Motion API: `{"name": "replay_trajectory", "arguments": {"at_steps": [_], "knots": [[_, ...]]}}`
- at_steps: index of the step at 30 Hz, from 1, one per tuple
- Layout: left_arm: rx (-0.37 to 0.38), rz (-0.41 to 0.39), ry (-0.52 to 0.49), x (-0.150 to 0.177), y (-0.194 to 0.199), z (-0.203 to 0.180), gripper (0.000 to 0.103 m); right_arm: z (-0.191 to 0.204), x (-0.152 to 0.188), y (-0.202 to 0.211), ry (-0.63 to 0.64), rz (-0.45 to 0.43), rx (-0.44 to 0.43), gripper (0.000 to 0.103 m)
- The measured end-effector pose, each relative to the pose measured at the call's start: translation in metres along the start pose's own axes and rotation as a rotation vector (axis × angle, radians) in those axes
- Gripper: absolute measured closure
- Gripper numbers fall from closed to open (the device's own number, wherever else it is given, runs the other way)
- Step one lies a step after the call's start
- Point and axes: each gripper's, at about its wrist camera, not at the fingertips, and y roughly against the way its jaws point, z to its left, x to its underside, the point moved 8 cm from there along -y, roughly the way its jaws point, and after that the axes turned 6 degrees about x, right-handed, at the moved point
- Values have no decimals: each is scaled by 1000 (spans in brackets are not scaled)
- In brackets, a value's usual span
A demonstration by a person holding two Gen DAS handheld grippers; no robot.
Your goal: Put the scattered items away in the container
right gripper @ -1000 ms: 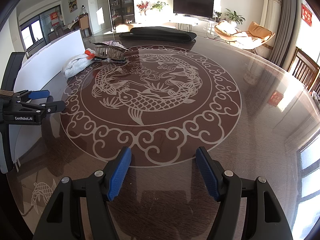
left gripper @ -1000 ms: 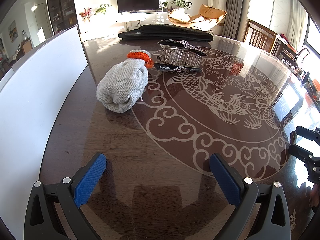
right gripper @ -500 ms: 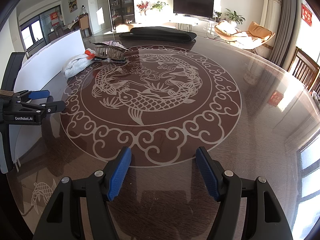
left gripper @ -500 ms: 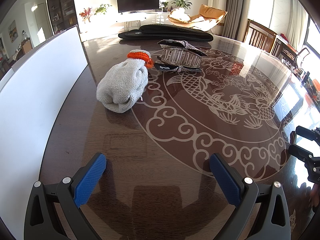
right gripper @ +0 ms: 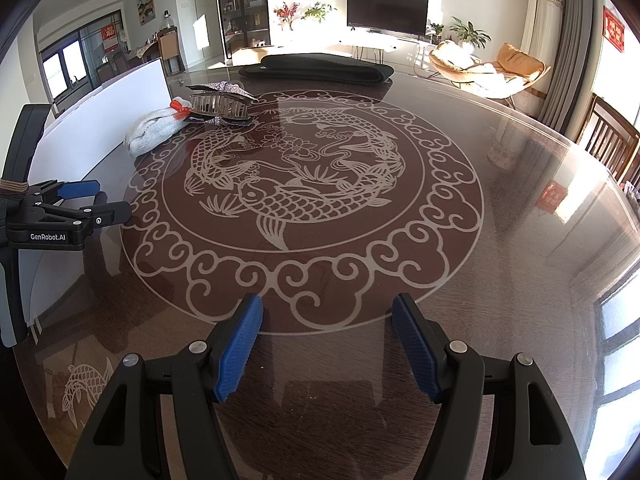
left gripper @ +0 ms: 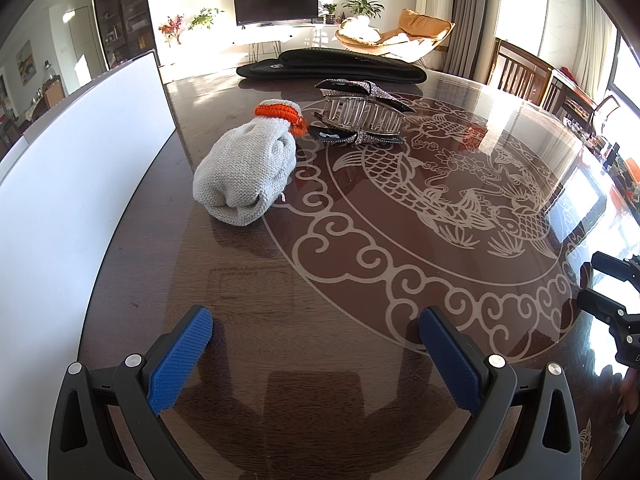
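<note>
Left gripper (left gripper: pixel 316 344) and right gripper (right gripper: pixel 328 340) gape wide, empty — grey knitted orange-cuffed sock (left gripper: pixel 248 172) beside tall white container wall (left gripper: pixel 80 168), untouched — likely first pick.

Nothing changes across the second: neither hand-held gripper shifts, and no item on the tabletop (left gripper: pixel 320 280) moves.
</note>
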Motion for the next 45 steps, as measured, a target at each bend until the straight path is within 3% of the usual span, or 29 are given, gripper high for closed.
{"name": "replay_trajectory", "arguments": {"at_steps": [32,36,39,42,45], "knots": [[5,12,-5,3,2,0,0,0,0,0,0,0,1,34],[-29,26,45,16,11,3,0,4,-4,-3,20,3,-7,34],[-21,38,67,18,13,4,0,22,-33,-18,33,27,-73,34],[2,30,107,17,16,10,0,50,-91,-28,21,-40,-157,34],[17,23,147,18,20,18,0,89,-146,-47,162,-81,-208,34]]}}
